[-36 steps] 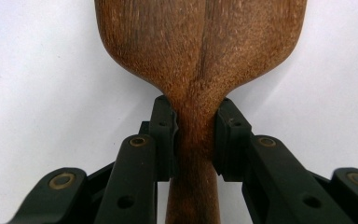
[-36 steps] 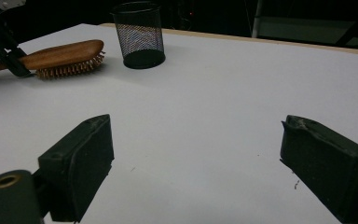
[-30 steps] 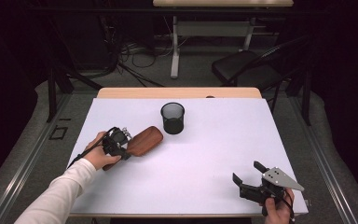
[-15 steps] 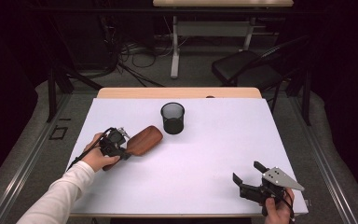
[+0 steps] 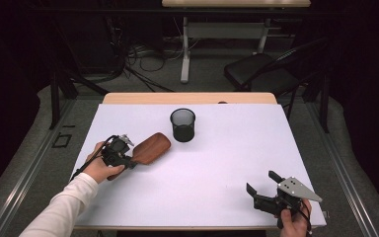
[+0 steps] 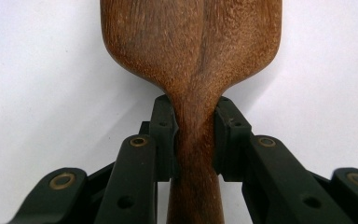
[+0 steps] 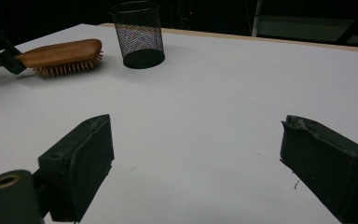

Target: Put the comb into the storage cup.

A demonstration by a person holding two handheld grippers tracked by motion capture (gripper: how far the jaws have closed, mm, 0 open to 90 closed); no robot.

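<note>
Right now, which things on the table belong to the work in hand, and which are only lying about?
In the work:
- wooden hairbrush, bristles down, its handle clamped in the left gripper

Lying about:
- black mesh cup, upright beyond the brush, apart from it
- right gripper, jaws open, holding nothing, near the table's front edge

I see a dim room, grey floor around a white-topped table. Behind it, cables sprawl beside a white desk leg. A black chair stands far right.
</note>
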